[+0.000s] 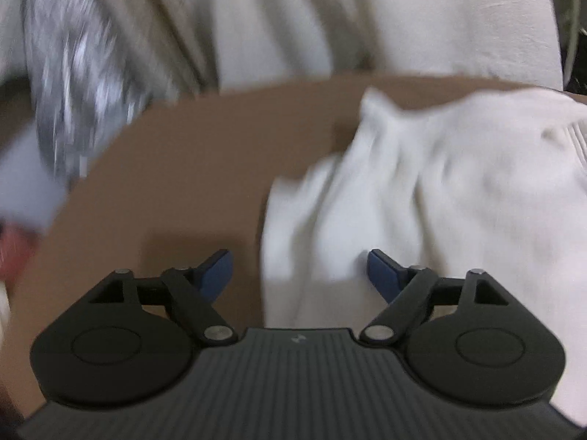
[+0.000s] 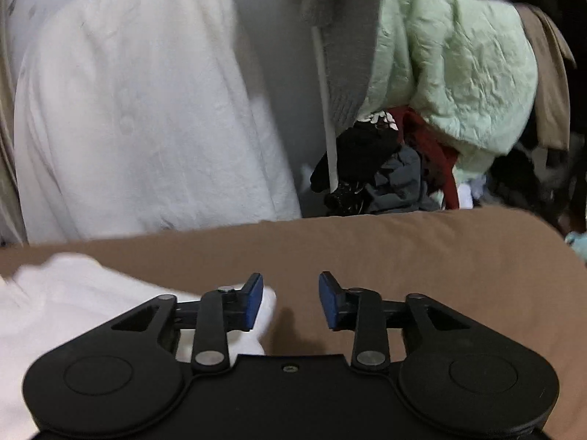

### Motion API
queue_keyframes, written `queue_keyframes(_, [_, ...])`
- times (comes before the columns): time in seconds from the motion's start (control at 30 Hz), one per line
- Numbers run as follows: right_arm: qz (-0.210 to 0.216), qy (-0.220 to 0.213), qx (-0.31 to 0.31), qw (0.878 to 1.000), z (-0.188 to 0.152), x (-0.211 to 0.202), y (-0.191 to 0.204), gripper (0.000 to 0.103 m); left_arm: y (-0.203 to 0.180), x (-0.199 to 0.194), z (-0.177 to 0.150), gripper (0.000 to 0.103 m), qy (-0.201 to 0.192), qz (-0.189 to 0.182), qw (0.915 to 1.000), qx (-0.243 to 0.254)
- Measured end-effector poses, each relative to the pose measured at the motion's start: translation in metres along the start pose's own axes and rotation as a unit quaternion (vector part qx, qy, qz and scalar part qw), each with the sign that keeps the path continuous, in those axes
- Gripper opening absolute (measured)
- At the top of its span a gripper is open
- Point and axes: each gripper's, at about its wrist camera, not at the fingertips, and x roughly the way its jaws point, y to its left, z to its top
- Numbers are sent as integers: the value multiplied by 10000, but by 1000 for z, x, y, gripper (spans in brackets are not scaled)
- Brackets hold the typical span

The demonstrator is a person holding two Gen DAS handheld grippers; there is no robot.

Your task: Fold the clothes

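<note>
While the white garment point(image 1: 422, 190) lies bunched on the brown surface point(image 1: 205, 168), its near edge reaches between the spread blue pads of the left gripper point(image 1: 300, 275), which pinch nothing. The right gripper point(image 2: 290, 302) stands partly parted over bare brown, the cloth's corner point(image 2: 91, 293) just beside its left pad. Open brown stretches rightward; hanging clothes point(image 2: 451, 69) crowd the far edge.

a home bedroom or closet: hanging clothes point(image 2: 451, 58) crowd behind a brown-covered surface point(image 2: 403, 253).
</note>
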Motion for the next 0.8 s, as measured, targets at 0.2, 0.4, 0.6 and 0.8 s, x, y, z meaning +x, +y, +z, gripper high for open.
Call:
queue_keyframes(0.2, [1274, 1121, 320, 9850, -8, -16, 0, 41, 66, -1, -75, 102, 488, -802, 9806, -1722])
queue_keyframes(0.4, [1141, 1698, 870, 9750, -52, -62, -28, 47, 63, -39, -117, 100, 50, -1132, 9737, -1976])
queue_keyframes(0.6, [1490, 1859, 564, 9696, -86, -84, -11, 57, 60, -73, -172, 101, -443, -1565, 9665, -1986])
queue_keyframes(0.8, [416, 1258, -945, 9867, -104, -105, 30, 14, 76, -61, -187, 100, -261, -1497, 9531, -2619])
